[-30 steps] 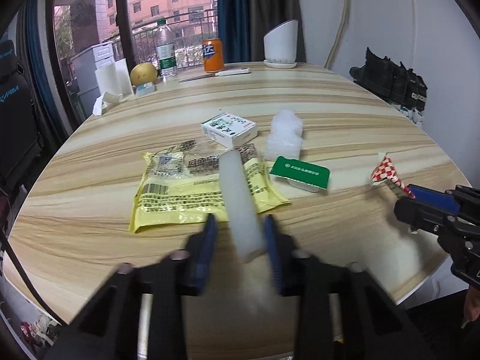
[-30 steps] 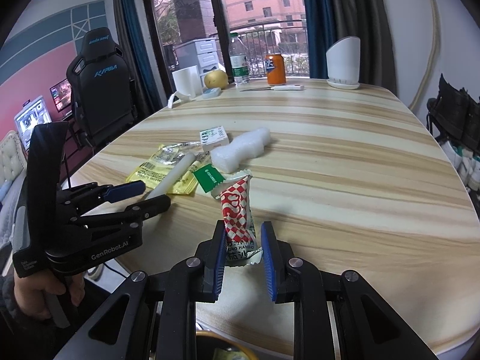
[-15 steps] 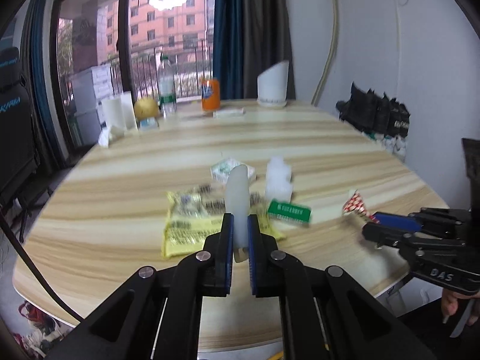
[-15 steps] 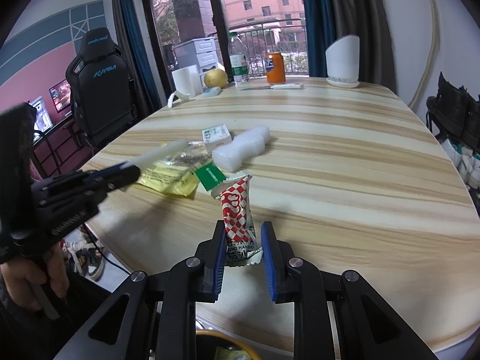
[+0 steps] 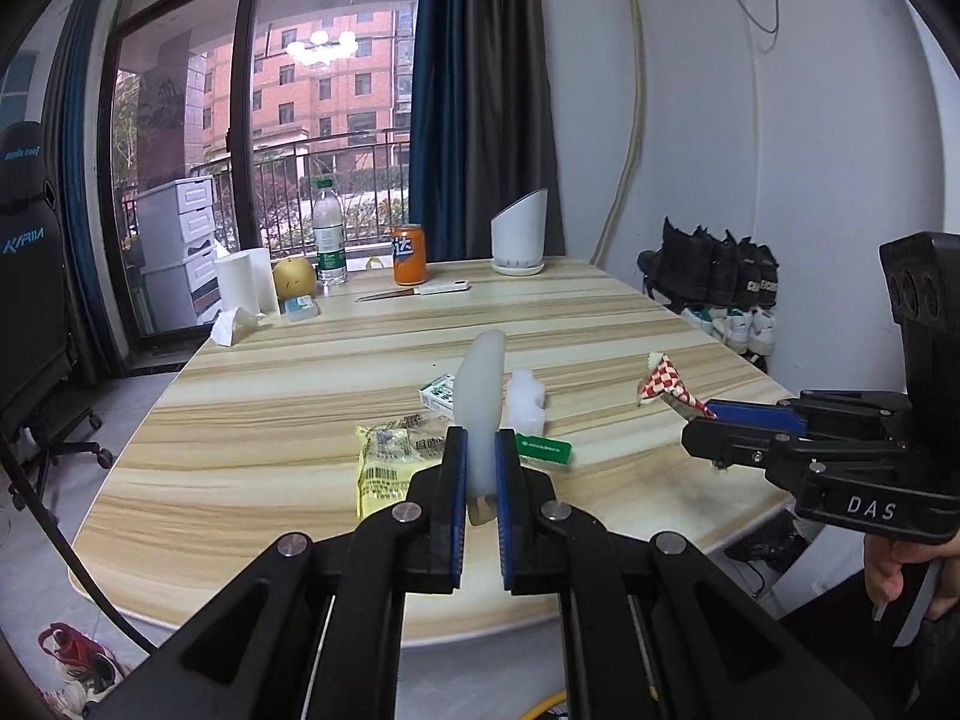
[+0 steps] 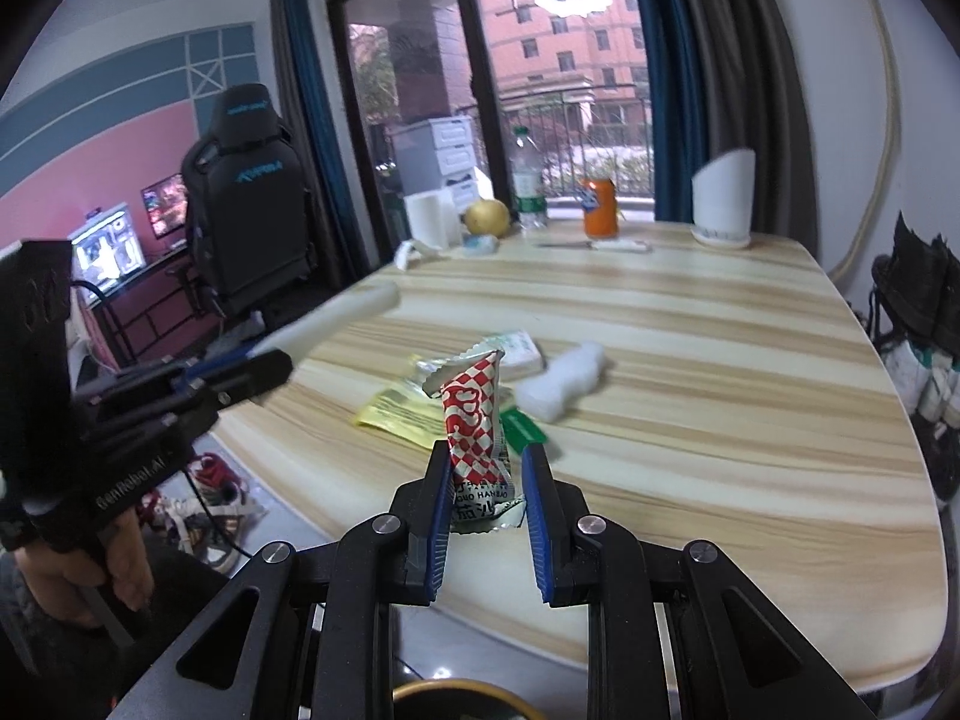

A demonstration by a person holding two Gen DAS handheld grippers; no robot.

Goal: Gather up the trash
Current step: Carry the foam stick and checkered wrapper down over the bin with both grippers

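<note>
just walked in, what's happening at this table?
A person is clearing trash off the wooden table with a hand-held gripper in each hand. The left hand-held gripper is shut on a white foam stick, held above the table. The right hand-held gripper is shut on a red-and-white checkered wrapper. On the table lie a yellow packet, a green packet, a small box and a white foam lump.

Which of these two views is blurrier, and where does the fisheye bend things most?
Right wrist view is blurrier: the left gripper and its white foam stick smear, and the table is soft, while the checkered wrapper stays fairly crisp. Left wrist view is sharp; the orange can label reads clearly. In both views straight lines bow toward the dark rounded corners, like the window frame.
</note>
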